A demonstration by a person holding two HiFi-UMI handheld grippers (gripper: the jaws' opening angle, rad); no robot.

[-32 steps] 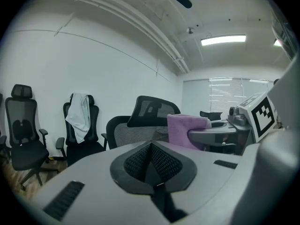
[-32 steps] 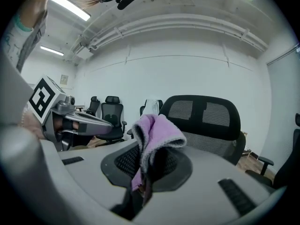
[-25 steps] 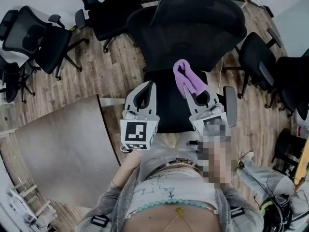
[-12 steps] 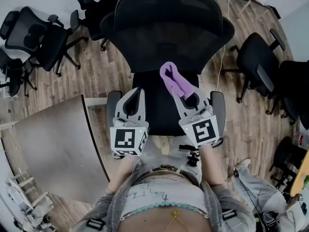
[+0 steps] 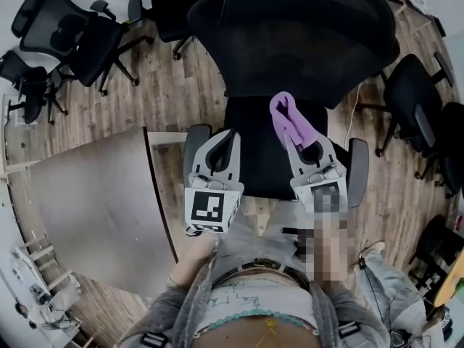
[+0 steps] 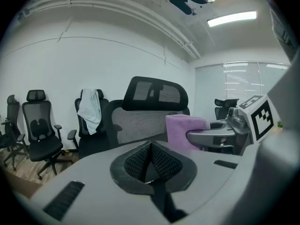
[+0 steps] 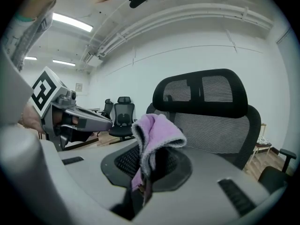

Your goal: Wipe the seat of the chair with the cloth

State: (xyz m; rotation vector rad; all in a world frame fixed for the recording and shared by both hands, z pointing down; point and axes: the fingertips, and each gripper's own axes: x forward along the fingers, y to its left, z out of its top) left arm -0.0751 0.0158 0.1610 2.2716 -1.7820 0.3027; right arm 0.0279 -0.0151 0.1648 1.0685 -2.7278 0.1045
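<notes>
Head view: the chair backrest is cut off by the upper edge. The seat, centre frame, is partly covered by the left gripper, the right gripper and the cloth, which conceals the right fingertips. Right gripper view, lower centre: the cloth's lower end disappears between the jaws clamped on it.
</notes>
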